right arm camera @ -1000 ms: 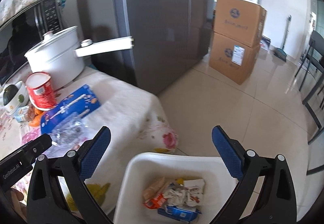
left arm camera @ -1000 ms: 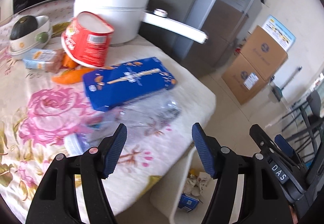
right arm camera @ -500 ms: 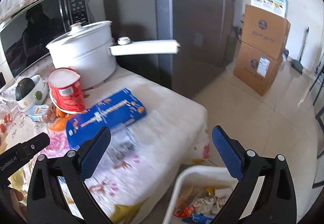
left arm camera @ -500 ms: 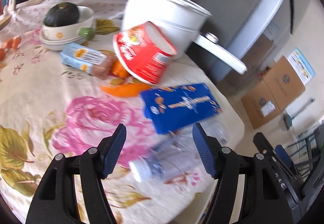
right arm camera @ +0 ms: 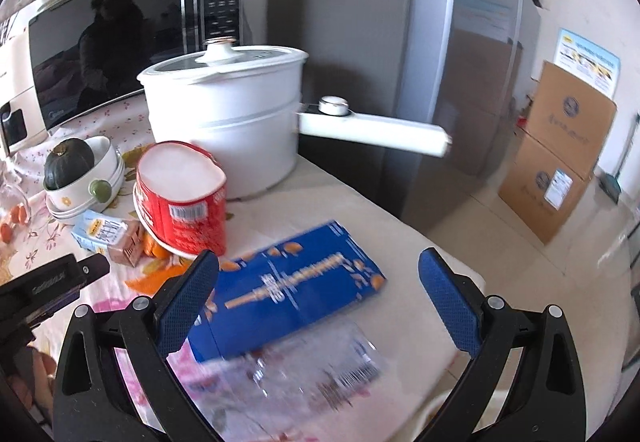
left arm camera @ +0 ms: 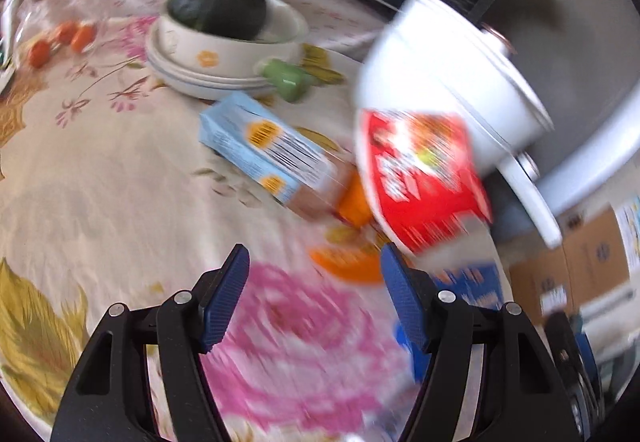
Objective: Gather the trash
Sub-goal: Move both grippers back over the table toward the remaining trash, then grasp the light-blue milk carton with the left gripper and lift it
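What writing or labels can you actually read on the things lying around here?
None can be read for certain.
Blue box: gold lettering, smeared by motion.
Red cup: barcode sticker and white print, too small.
Light blue carton: blurred print and orange marks.
Crushed clear bottle: barcode only.
Cardboard boxes: round logos, print too small.
Microwave: faint badge, illegible.

The left wrist picture is smeared, so the words on the red cup (left arm camera: 420,178) cannot be read. The clear plastic bottle (right arm camera: 316,370) is blurry too. The blue box (left arm camera: 476,282) hides behind a finger.
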The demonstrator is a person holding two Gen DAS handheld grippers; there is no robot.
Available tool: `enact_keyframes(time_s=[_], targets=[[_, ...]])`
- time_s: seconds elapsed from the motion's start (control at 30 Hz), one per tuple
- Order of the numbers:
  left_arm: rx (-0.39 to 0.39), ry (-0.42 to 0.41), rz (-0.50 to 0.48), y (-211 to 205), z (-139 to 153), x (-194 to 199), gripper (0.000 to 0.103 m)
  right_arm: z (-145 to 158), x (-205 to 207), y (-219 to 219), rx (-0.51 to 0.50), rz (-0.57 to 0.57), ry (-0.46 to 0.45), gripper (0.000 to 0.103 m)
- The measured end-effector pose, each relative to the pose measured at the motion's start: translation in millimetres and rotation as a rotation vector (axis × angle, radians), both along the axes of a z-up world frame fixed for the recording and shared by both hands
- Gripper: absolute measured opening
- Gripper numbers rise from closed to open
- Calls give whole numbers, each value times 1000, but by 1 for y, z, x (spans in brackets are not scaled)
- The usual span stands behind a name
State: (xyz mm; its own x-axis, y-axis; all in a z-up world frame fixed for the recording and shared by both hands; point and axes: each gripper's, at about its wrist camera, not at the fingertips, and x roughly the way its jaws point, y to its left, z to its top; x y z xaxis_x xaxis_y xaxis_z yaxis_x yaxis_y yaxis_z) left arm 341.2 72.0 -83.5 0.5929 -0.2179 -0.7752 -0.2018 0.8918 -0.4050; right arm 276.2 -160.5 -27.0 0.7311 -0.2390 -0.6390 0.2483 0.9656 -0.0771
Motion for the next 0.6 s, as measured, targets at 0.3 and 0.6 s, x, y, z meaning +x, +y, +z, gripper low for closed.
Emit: enact_keyframes(time_s=[0.3, 0.6], targets=[[-137, 34, 206, 45, -37, 44, 70, -5, 24, 8, 15, 45, 1, 96], [-49, 42, 276, 26, -36, 86, 79, -19, 36, -14, 60, 6, 47, 96]])
